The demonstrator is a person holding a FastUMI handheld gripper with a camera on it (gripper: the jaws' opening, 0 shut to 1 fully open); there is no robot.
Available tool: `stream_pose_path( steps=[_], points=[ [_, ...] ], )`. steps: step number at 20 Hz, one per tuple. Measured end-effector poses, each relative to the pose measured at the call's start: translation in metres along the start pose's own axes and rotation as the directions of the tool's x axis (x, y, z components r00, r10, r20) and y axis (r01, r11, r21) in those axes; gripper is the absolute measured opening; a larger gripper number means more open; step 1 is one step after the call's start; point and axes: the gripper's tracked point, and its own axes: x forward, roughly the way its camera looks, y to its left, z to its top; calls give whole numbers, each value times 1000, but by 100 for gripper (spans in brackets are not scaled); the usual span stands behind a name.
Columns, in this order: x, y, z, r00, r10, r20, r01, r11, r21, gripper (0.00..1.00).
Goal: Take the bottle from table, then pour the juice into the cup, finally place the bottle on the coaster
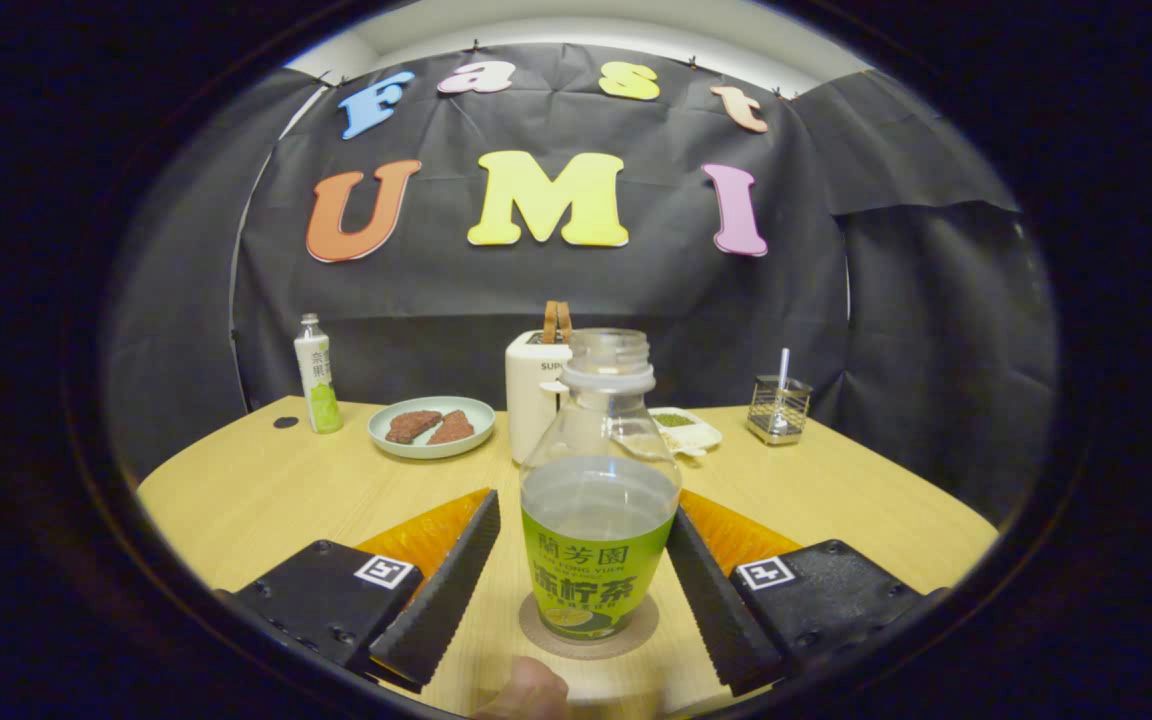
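An uncapped clear bottle (pixel 598 500) with a green label stands upright on a round brown coaster (pixel 644 624) on the wooden table (pixel 266 490). It holds clear liquid up to just above the label. My gripper (pixel 584 512) is open, one finger on each side of the bottle. There is a narrow gap between the left finger (pixel 446 585) and the bottle. The right finger (pixel 716 590) lies close against the label's edge. A person's fingertip (pixel 528 692) shows just behind the coaster, between the fingers.
Beyond the bottle stands a white toaster (pixel 534 405) with bread in its slot. Left of it are a pale green plate (pixel 433 428) with two brown slices and a small white-and-green bottle (pixel 317 375). To the right are a small white dish (pixel 684 428) and a wire holder (pixel 778 408).
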Motion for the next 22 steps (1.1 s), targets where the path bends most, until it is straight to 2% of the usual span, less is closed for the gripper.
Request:
stream_pose_path(
  steps=[2,9,11,19,22],
  points=[
    [-11,1,13,1000,4,16,-4,1000,-12,100],
    [-55,0,50,994,56,97,-61,997,57,100],
    [-69,-7,52,994,48,101,-55,996,66,100],
    [-156,-18,64,990,19,137,-21,1000,14,100],
    [-196,-23,84,984,29,174,-34,999,25,100]
  ],
)
